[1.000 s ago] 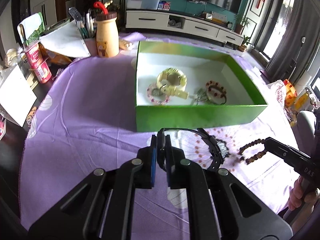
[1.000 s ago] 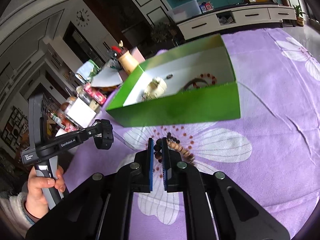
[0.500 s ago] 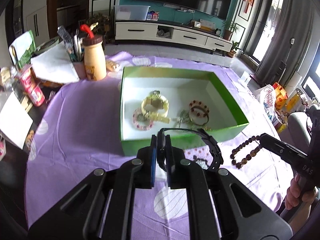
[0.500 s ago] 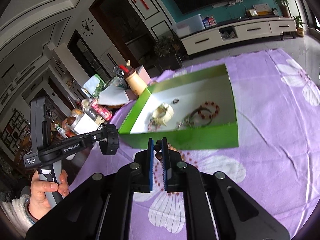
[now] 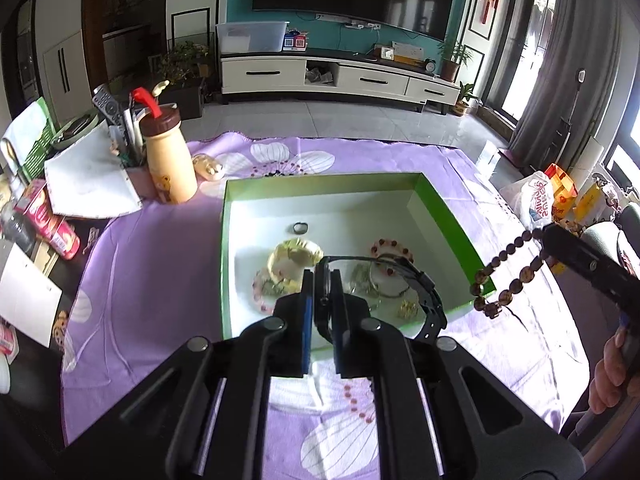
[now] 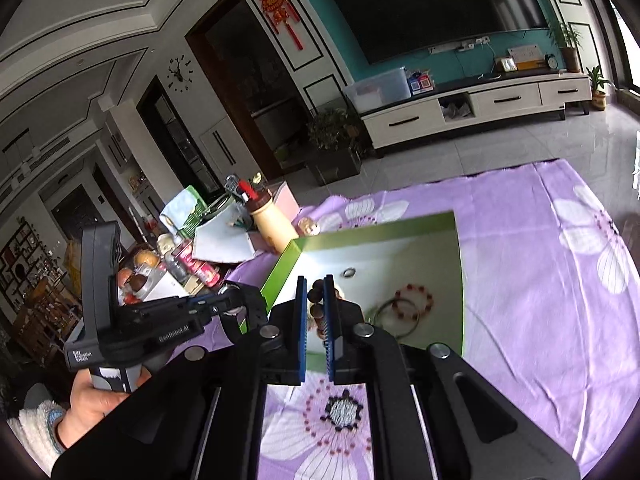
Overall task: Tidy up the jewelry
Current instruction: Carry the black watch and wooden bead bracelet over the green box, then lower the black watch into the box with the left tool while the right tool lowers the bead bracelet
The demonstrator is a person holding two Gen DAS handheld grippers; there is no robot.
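Both grippers, left gripper [image 5: 322, 280] and right gripper [image 6: 316, 304], hang above green box [image 5: 448, 212] rim.

Both wrist cameras look forward and down along their own fingers, from above the purple cloth's near side. Each sees the green box [image 5: 452, 216] [image 6: 280, 276], the shared ground, close ahead.

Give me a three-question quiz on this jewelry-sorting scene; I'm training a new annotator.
1. What does the left gripper hold?
2. True or false: the green box is empty.
3. The right gripper is shut on: A) a ring, B) a brown bead bracelet, C) nothing.

Key: 1. A black watch. 2. False; a red bead bracelet, a small ring and other pieces lie inside. 3. B.
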